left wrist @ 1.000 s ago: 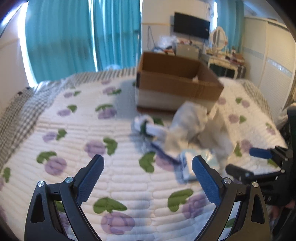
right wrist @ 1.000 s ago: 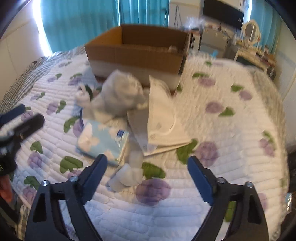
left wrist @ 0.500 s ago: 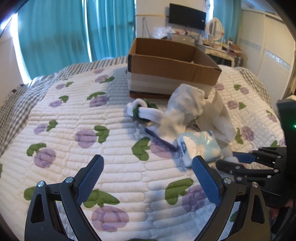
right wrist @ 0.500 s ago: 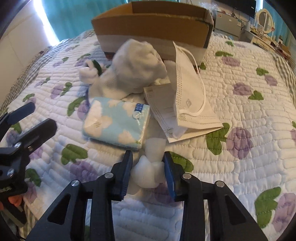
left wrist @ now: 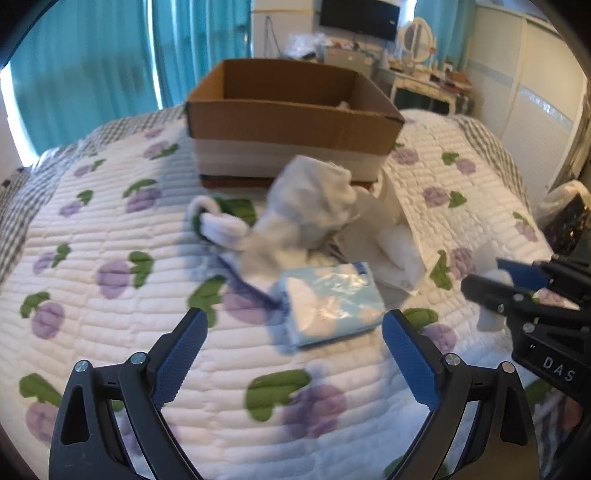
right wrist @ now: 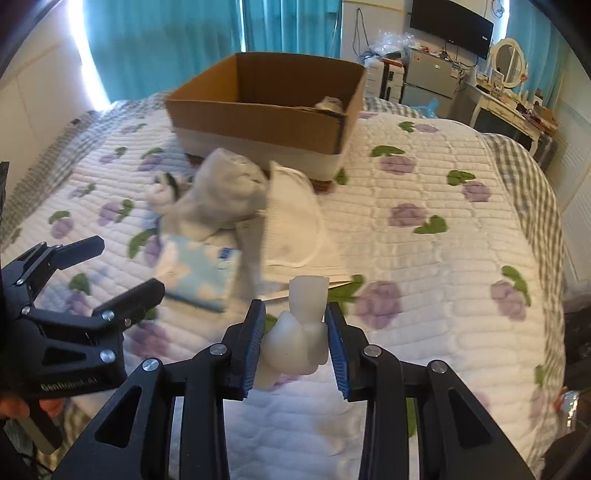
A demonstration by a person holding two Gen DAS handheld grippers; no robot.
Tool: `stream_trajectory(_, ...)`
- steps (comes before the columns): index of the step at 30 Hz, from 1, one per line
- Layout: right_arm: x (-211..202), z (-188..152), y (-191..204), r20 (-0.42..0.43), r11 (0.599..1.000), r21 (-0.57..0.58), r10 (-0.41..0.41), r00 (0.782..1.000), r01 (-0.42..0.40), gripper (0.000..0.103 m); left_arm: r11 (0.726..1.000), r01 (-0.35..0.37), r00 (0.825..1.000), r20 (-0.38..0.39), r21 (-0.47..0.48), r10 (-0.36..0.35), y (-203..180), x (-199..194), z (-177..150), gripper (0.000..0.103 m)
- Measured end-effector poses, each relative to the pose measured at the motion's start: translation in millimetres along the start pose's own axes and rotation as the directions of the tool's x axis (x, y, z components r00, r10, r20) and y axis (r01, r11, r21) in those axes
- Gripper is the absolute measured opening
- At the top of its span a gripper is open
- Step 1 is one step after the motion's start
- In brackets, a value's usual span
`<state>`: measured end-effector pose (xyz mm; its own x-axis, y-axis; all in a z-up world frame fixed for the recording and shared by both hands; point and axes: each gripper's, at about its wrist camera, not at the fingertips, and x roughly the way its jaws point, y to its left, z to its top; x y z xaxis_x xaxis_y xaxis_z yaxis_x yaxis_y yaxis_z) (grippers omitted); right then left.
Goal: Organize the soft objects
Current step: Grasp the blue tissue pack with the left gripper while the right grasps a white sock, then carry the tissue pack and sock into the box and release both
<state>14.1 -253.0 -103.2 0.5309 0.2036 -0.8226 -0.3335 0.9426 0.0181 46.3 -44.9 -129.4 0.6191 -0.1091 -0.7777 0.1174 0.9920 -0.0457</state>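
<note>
My right gripper [right wrist: 295,332] is shut on a white foam piece [right wrist: 299,332] and holds it above the quilt; it also shows at the right of the left wrist view [left wrist: 491,284]. My left gripper [left wrist: 291,354] is open and empty, just short of a light blue tissue pack [left wrist: 328,302]. Behind the pack lie a grey-white sock bundle [left wrist: 310,206], a small white sock roll [left wrist: 218,221] and a white face mask [right wrist: 291,218] on papers. An open cardboard box [left wrist: 291,122] stands at the back of the bed.
The quilted bedspread [left wrist: 110,295] with purple flowers covers the bed. A dresser with a mirror [right wrist: 509,66] and a TV [right wrist: 450,26] stand behind on the right. Teal curtains [left wrist: 110,55] hang at the back. A small item lies inside the box [right wrist: 330,105].
My right gripper closed on the white foam piece and lifted it off the quilt. My left gripper moved closer to the tissue pack and stays open.
</note>
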Motion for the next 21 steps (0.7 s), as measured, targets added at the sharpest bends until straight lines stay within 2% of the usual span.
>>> stream_trajectory(4,6,5,-11,0.004,0.997,-0.034,-0.072,0.997,0.072,0.033,0.999,-0.041,0.999,-0.028,0.01,0.042,-14,19,3,0.096)
stream_trajectory(10,19,4,-26,-0.019,1.0,0.006,-0.009,1.0,0.009,0.033,0.999,-0.036,0.998,-0.053,0.022,0.037,-30,38,2,0.096)
stream_trajectory(14,18,3,-27,-0.008,1.0,0.017,0.013,1.0,-0.013,0.033,0.996,-0.045,0.995,-0.085,0.074,0.051,-42,53,1,0.096)
stream_trajectory(15,18,3,-27,-0.008,1.0,0.021,0.015,1.0,-0.015,0.033,0.996,-0.05,0.994,-0.092,0.079,0.057,-43,56,1,0.094)
stream_trajectory(18,18,1,-27,-0.005,1.0,0.025,0.017,1.0,-0.017,0.033,0.995,-0.061,0.992,-0.103,0.075,0.069,-41,62,-1,0.078)
stream_trajectory(21,17,0,-26,0.001,1.0,0.023,0.013,1.0,-0.013,0.033,0.998,-0.035,0.994,-0.097,0.057,0.041,-37,57,-2,0.076)
